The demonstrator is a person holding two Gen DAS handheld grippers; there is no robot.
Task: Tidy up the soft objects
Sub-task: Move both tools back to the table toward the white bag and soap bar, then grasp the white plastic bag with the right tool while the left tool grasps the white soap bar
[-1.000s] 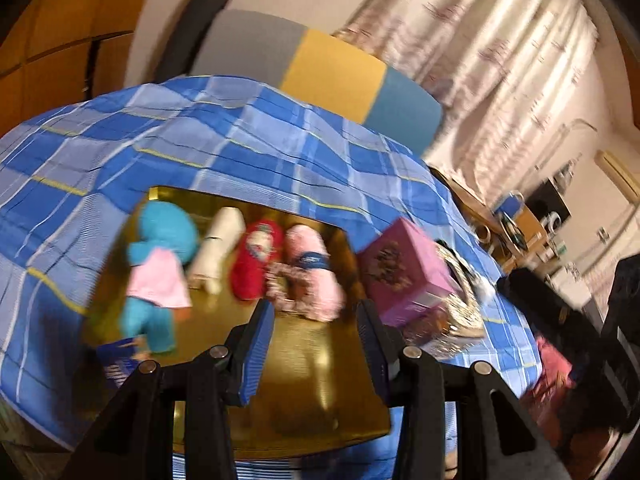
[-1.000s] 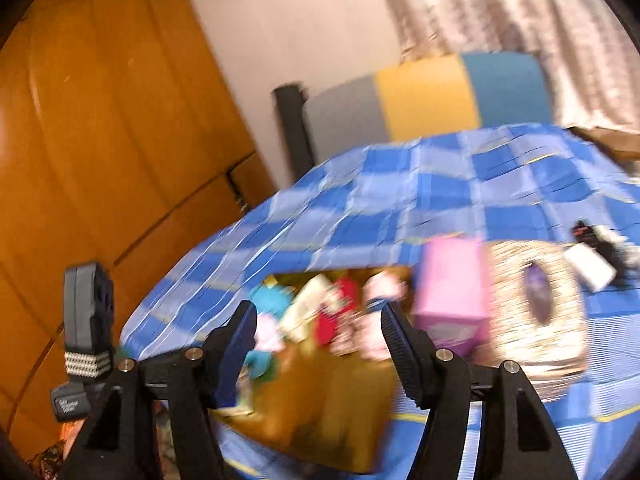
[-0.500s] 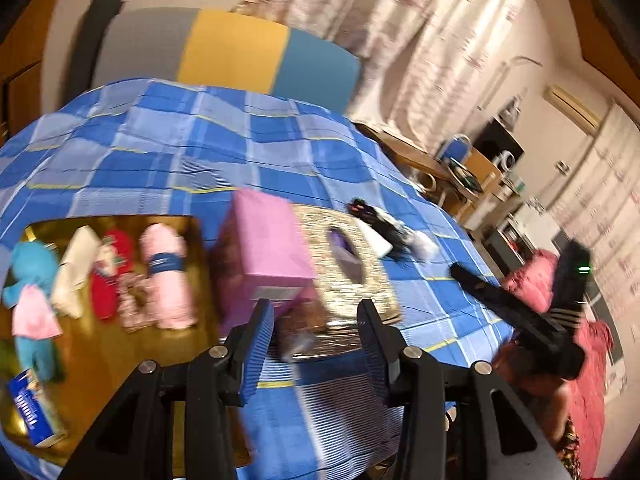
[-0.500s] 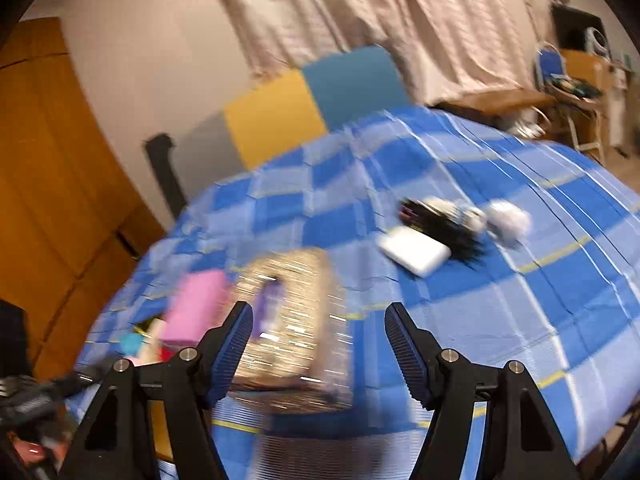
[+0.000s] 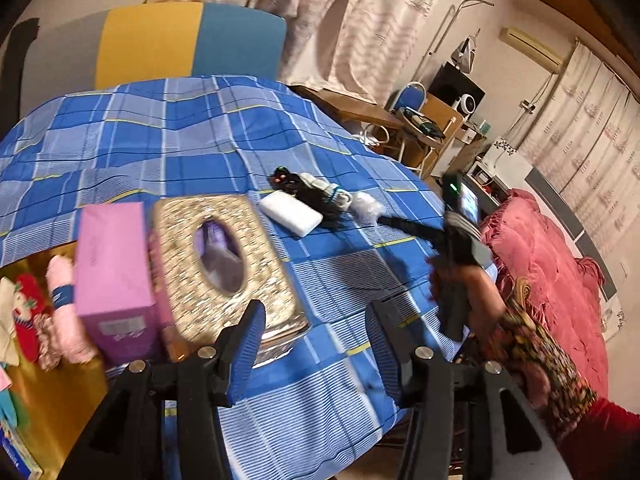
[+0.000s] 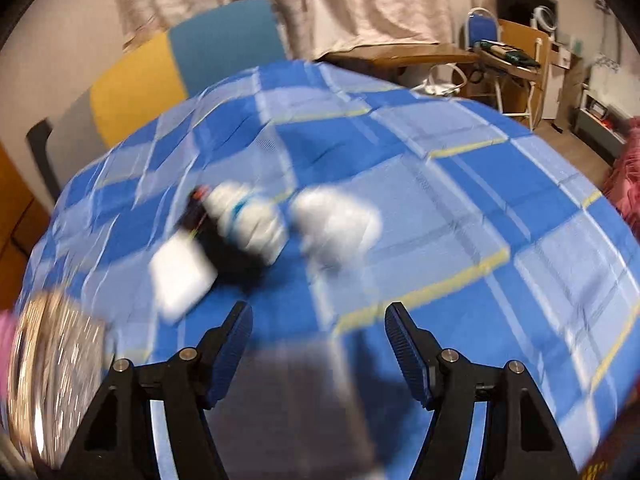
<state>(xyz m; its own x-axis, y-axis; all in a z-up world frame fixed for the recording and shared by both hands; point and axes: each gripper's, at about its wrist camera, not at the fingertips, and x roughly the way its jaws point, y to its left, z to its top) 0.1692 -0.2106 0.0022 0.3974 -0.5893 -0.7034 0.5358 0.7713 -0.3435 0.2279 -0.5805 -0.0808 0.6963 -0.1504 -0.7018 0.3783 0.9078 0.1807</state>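
Note:
A small cluster lies mid-table on the blue checked cloth (image 5: pixel 172 148): a white flat pack (image 5: pixel 290 213), a black item with a white rolled bundle (image 5: pixel 324 196) and a white fluffy piece (image 5: pixel 366 208). My left gripper (image 5: pixel 316 344) hovers over the cloth near the table's front edge, its jaws opening with nothing between them. In the blurred right wrist view my right gripper (image 6: pixel 318 340) stands open and empty just short of the rolled bundle (image 6: pixel 248 220) and the fluffy piece (image 6: pixel 336 228). Rolled soft items, one pink (image 5: pixel 66 304) and one red (image 5: pixel 30 312), lie on a gold tray (image 5: pixel 60 392) at far left.
A pink box (image 5: pixel 112 276) and a glittery tissue box (image 5: pixel 224 256) stand between the tray and the cluster. A person's hand (image 5: pixel 468 280) holds the right gripper's handle at the table's right edge. A chair back (image 5: pixel 160 44) stands behind the table, pink bedding (image 5: pixel 532 260) to the right.
Both views have swung right, away from the gold tray toward the cluster of small items. My left jaws stand a little wider. My right gripper has come down close to the white bundles.

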